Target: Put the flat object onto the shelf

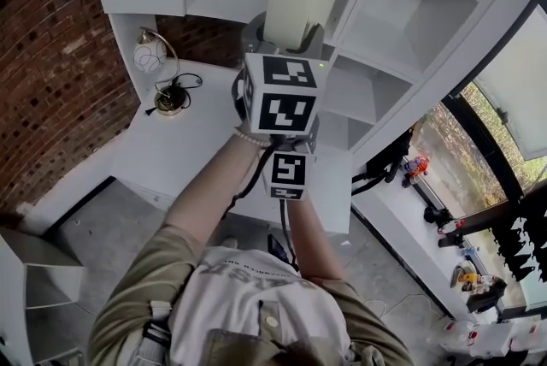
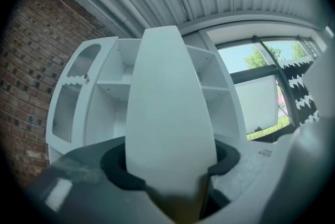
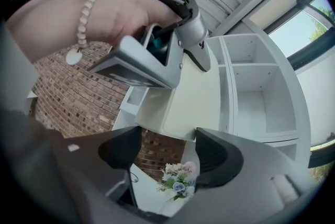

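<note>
Two hand-held grippers are raised in front of the person, one above the other in the head view. The right hand-held gripper (image 3: 167, 152) is the lower one. Its jaws stand spread with nothing between them, and past them a small bunch of flowers (image 3: 178, 178) shows on the white bench (image 1: 197, 146) below.

Just above and ahead of it, the left hand (image 3: 112, 16), with a bead bracelet (image 3: 84, 13) on the wrist, carries the left hand-held gripper (image 2: 172, 163). Its jaws pinch the near end of the flat object (image 2: 170, 108). This pale, smooth board rises out of the jaws and is held in the air in front of the shelf (image 2: 112, 81), its far end up among the upper compartments in the head view.

The shelf is white, with open compartments. It stands against a brick wall (image 1: 51, 56), with windows (image 2: 256, 60) to its right.
</note>
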A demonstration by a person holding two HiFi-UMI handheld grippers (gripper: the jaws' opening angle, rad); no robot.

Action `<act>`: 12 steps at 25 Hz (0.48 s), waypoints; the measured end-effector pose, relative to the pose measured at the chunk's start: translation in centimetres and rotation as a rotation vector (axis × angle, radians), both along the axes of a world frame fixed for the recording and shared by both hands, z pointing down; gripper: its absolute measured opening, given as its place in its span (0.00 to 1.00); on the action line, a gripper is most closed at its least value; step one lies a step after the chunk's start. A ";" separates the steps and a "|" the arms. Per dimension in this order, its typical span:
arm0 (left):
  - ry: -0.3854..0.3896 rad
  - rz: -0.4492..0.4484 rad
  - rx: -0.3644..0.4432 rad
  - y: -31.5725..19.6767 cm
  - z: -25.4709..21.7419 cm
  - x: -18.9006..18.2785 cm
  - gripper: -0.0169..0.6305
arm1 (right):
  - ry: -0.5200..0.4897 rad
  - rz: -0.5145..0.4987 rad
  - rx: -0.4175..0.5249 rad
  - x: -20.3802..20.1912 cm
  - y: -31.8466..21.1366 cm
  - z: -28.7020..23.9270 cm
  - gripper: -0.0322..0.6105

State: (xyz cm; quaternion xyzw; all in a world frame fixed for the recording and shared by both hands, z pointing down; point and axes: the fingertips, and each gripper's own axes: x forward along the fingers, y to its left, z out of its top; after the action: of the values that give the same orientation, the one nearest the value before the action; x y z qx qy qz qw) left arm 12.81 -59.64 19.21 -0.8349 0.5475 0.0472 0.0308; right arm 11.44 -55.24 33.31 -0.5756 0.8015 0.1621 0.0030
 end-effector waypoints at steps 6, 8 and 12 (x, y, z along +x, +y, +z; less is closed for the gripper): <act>-0.064 -0.017 0.016 -0.3 0.5 0.8 0.48 | -0.020 0.024 -0.022 0.9 -0.6 1.0 0.52; -0.078 -0.017 0.028 -0.1 0.5 1.1 0.48 | -0.020 0.019 -0.023 1.1 -0.6 1.2 0.50; -0.076 -0.046 0.062 0.5 -0.2 1.1 0.48 | -0.024 -0.023 -0.011 0.7 -0.2 -0.3 0.49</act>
State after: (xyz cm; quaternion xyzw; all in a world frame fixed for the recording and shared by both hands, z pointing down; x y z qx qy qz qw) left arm 13.89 -59.10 19.02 -0.8220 0.5631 0.0315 0.0784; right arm 12.18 -55.45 33.03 -0.5684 0.8088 0.1505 0.0113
